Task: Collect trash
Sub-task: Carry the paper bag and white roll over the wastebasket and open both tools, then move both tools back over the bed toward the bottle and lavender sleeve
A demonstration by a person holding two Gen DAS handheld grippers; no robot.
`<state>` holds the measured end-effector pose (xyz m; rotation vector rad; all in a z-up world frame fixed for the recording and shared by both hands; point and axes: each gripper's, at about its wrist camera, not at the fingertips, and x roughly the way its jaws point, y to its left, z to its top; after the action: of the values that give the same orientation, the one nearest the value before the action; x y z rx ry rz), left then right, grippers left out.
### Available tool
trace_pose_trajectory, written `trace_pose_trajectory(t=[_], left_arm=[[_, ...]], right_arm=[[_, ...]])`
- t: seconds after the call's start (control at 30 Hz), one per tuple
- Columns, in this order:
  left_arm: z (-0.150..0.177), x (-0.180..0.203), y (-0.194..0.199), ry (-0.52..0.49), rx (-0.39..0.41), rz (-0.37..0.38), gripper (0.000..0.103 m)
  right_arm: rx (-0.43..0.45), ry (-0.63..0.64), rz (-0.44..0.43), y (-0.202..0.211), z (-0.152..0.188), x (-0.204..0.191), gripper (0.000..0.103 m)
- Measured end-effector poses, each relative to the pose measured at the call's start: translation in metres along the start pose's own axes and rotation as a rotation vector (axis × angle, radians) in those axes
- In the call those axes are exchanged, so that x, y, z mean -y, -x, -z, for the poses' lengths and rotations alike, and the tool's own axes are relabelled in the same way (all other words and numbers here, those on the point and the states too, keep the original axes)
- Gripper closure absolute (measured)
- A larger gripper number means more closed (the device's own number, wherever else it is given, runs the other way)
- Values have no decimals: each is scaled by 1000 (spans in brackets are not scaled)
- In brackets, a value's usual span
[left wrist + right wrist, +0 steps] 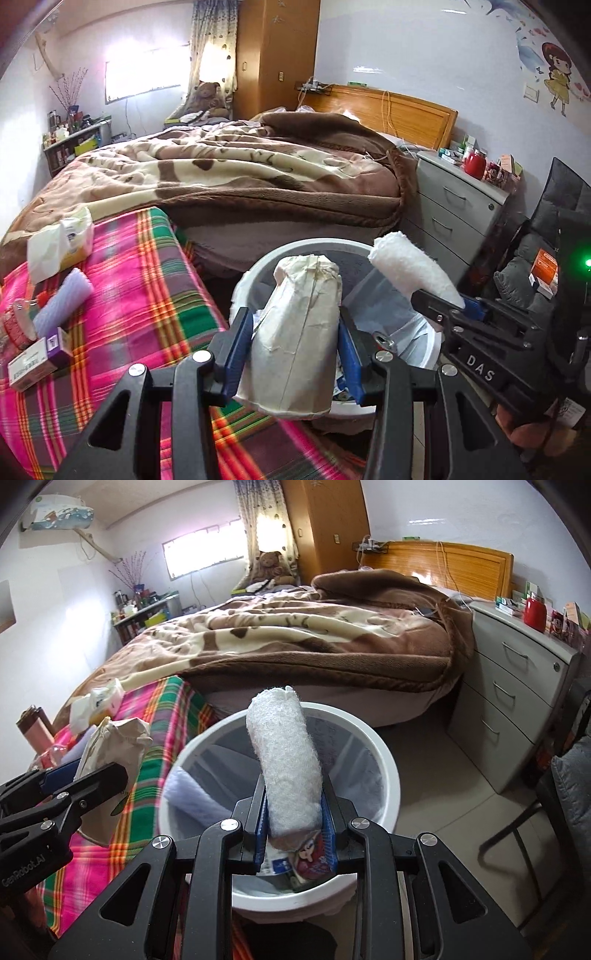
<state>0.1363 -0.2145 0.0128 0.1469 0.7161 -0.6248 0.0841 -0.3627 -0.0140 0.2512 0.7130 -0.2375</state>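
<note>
Over the white bin (384, 775), lower centre of the right view, right gripper (295, 812) clamps a white fuzzy roll (284, 753). Left gripper (295, 343), jaws part-spread, grips a crumpled paper bag (299, 332) at the bin's edge.

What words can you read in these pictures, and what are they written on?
"DAS": on the right gripper, white letters on its black body.
"GenRobot.AI": on the left gripper, along its black side.
Too small or blurred to read: the print on the small boxes on the plaid cloth, the tissue pack, the orange box on the chair, and the wrappers in the bin.
</note>
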Motion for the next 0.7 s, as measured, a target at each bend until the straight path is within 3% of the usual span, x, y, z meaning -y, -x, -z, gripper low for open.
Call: trace_pose_trajectory(t=[0.23,0.33,0.53,0.7], left_arm=[[-3,6,-16,18,-32,22,51],[-3,6,-18,20,-35,14,38],[-2,5,-15,29,-25,21,32],[-2,0,-7,33,-13,15,31]], right_arm=[[-38,-6,16,-12,3,7,77],[-41,-14,20,-13,3,9,76],[-32,-9,30,-11,1,9,57],[-18,-9,23,-6,0,7,52]])
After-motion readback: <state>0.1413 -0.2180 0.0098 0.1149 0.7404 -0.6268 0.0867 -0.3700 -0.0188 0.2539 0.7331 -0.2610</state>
